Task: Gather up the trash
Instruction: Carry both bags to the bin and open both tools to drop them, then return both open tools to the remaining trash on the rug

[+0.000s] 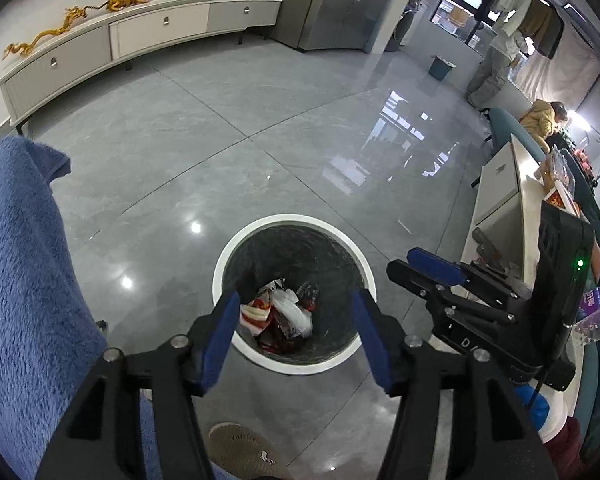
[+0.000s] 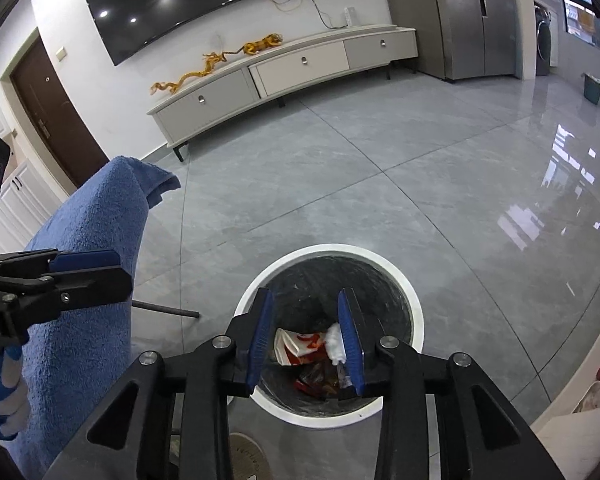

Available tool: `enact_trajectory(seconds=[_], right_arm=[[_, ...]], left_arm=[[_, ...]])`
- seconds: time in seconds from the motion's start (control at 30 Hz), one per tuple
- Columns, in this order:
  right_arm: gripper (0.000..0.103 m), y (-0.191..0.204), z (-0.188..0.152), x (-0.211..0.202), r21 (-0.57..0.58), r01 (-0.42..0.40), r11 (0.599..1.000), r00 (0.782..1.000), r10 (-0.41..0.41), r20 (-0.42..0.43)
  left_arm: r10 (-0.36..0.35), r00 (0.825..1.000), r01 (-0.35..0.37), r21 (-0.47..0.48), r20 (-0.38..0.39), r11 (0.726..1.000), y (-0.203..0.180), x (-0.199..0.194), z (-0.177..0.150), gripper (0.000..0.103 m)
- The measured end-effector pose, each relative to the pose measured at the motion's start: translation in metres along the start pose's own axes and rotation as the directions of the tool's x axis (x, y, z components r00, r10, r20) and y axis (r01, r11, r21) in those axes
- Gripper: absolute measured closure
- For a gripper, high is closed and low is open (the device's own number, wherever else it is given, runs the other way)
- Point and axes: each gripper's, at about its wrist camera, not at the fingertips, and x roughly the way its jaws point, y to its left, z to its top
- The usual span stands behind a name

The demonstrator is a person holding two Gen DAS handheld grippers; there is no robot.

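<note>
Left wrist view: left tool (image 1: 296,340) hangs open and empty over the white-rimmed bin (image 1: 236,256) on the floor, wrappers (image 1: 278,316) piled at its bottom. Right wrist view: right tool (image 2: 306,342) is also spread, holding nothing above the same bin (image 2: 414,312) and trash (image 2: 304,348). Looks like a drop-off's finished; next up is probably heading right to the counter (image 1: 528,184) for more.

Glossy grey tile floor (image 2: 380,184), low white cabinet (image 2: 284,76).
</note>
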Motion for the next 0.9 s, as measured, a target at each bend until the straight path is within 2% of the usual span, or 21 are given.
enact_trajectory(seconds=[0.3,0.67,0.9], right_arm=[[0.069,0.022,0.001,-0.022,-0.044,-0.007,0.999,1.0,0.008,0.028],[0.063,0.071,-0.008,-0.081,-0.115,-0.036,0.993,0.994,0.047,0.103],[0.061,0.114,-0.018,-0.12,-0.176,-0.046,0.983,0.989,0.07,0.133]], left_arm=[[0.053,0.998,-0.053,-0.031,0.026,0.998,0.016,-0.041,-0.034,0.046],[0.105,0.988,-0.098,-0.062,0.118,0.993,0.04,-0.131,-0.093,0.046],[0.104,0.977,-0.074,-0.157,0.188,0.985,0.078,-0.189,-0.146,0.045]])
